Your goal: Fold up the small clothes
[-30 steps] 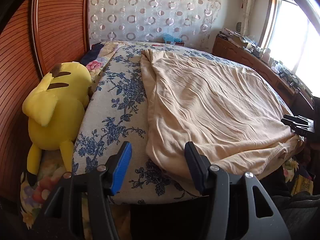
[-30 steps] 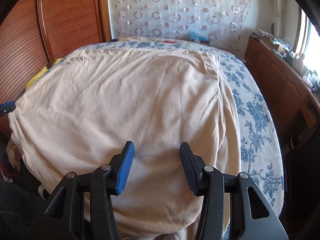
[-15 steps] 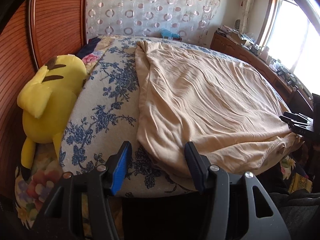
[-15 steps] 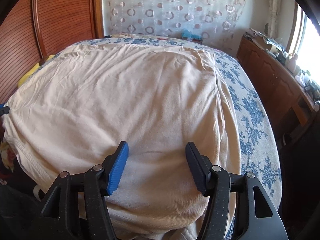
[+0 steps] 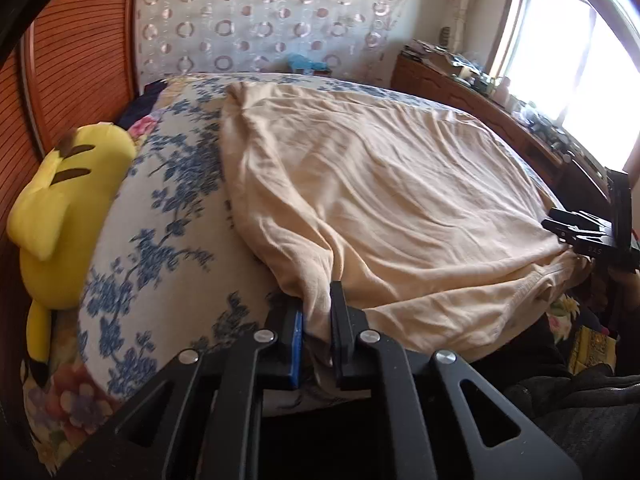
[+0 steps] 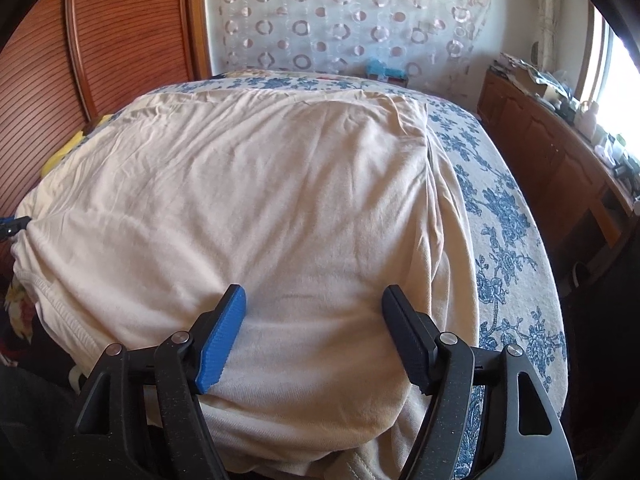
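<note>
I have my left gripper (image 5: 318,320) pinched on the near left corner of the cream shirt (image 5: 380,200) spread on the bed (image 5: 160,216), while my right gripper (image 6: 312,332) hovers wide apart and empty, so next I judge it must clamp the near right hem.

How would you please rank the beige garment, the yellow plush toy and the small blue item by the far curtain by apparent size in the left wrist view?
1. Beige garment, pinched in the left tongs.
2. Yellow plush toy.
3. Blue item, smallest, though also the farthest from the camera.
</note>
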{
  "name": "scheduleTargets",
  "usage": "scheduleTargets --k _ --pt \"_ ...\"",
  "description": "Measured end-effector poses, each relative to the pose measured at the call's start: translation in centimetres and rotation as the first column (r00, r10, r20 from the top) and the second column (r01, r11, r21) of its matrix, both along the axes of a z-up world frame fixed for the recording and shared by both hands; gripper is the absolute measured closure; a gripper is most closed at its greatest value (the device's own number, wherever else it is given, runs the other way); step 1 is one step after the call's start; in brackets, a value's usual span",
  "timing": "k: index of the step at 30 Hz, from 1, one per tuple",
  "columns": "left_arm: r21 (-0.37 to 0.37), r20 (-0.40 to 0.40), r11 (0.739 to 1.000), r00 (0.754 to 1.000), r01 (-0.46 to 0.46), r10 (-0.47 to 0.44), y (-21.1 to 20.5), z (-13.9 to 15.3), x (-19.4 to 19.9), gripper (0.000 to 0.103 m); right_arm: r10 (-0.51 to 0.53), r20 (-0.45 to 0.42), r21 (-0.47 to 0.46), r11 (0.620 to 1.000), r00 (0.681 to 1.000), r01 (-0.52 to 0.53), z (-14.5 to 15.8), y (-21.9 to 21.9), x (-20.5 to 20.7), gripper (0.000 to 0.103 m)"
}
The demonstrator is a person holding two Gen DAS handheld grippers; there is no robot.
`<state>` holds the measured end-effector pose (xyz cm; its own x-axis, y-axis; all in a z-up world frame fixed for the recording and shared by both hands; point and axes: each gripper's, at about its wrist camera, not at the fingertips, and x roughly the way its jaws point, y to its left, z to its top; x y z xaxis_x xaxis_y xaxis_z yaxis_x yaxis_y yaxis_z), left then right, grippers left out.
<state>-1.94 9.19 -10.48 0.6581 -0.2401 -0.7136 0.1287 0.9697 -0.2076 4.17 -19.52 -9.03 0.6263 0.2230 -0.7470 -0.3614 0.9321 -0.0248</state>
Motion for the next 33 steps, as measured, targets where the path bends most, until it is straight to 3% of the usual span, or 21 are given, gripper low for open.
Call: scheduleTargets --k 8,12,17,22,25,26,28,29,33 --pt "-0.033 0.128 0.986 0.979 0.164 -0.159 -5.9 6.5 3.4 0.096 -0.032 0.039 0.048 0.998 0.999 0.030 1.5 -2.6 -1.0 0.031" --pt "-0.025 0.195 0.952 0.935 0.306 -0.296 -11.7 10.1 5.8 0.096 -0.067 0.072 0.071 0.996 0.995 0.062 3.0 -4.9 -1.7 0.031" --pt "0.029 0.225 0.900 0.875 0.434 -0.429 -17.9 12.0 7.7 0.096 -0.126 0.087 0.081 0.990 0.988 0.119 3.9 -7.6 -2.1 0.031" --pt "-0.001 0.227 0.847 0.825 0.532 -0.518 -22.7 13.6 8.6 0.096 -0.156 0.095 0.075 0.986 0.983 0.149 4.2 -9.2 -2.4 0.031" --pt "0.031 0.202 0.844 0.824 0.535 -0.529 -24.1 13.8 8.5 0.095 -0.170 0.098 0.087 0.983 0.981 0.162 4.2 -9.9 -2.6 0.031" --pt "0.042 0.182 0.845 0.827 0.533 -0.531 -24.2 13.6 8.6 0.092 -0.173 0.097 0.093 0.982 0.980 0.164 4.2 -10.1 -2.7 0.031" --pt "0.053 0.157 0.838 0.825 0.543 -0.543 -24.5 13.1 8.6 0.076 -0.171 0.094 0.099 0.982 0.981 0.162 4.2 -10.1 -2.7 0.031" --pt "0.056 0.154 0.837 0.823 0.545 -0.546 -24.4 12.9 8.5 0.061 -0.169 0.093 0.099 0.982 0.981 0.159 4.2 -10.1 -2.7 0.031" --pt "0.082 0.156 0.860 0.846 0.504 -0.510 -23.2 12.3 7.9 0.050 -0.162 0.093 0.098 0.983 0.982 0.153 4.1 -9.9 -2.4 0.031"
